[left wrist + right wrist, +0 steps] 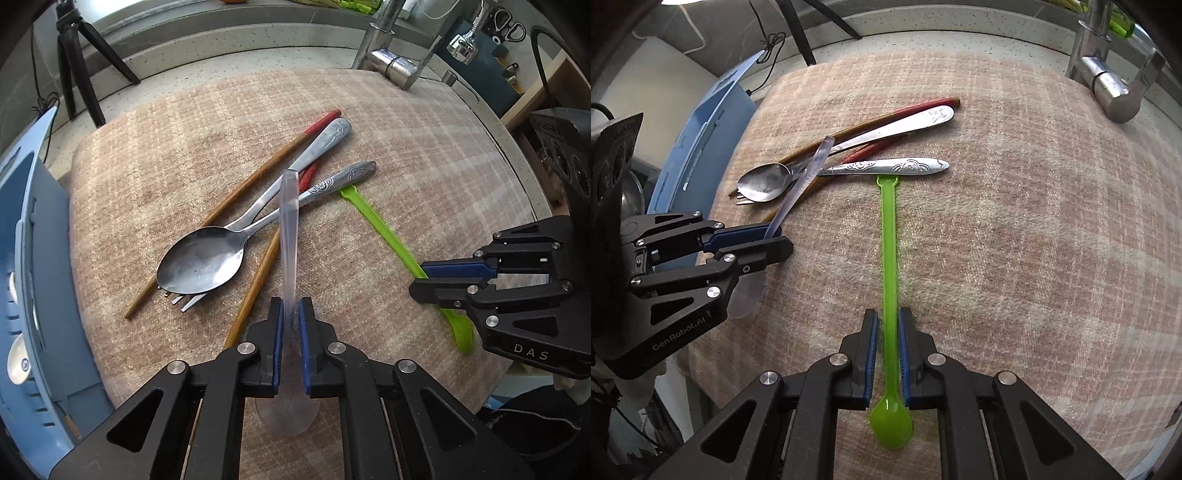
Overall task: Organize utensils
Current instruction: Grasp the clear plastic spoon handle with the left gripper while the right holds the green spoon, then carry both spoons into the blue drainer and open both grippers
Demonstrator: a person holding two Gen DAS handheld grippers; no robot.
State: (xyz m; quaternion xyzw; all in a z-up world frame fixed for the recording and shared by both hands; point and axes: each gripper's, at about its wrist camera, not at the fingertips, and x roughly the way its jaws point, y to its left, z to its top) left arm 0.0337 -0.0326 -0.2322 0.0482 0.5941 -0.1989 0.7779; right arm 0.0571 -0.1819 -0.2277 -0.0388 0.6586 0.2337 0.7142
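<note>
My left gripper (291, 308) is shut on a clear plastic spoon (289, 236), handle pointing away, bowl near the camera; it also shows in the right wrist view (801, 184). My right gripper (888, 321) is shut on a green plastic spoon (889, 236), which lies along the cloth; the spoon shows in the left wrist view (388, 236) too. A metal spoon (201, 260) lies over a metal fork (332, 182) and two wooden chopsticks (258, 173) with red ends in a pile on the cloth.
A checked beige cloth (424, 155) covers the counter. A blue utensil holder (22, 258) stands at the left edge. A chrome tap (391, 62) and a black tripod (77, 62) stand at the back.
</note>
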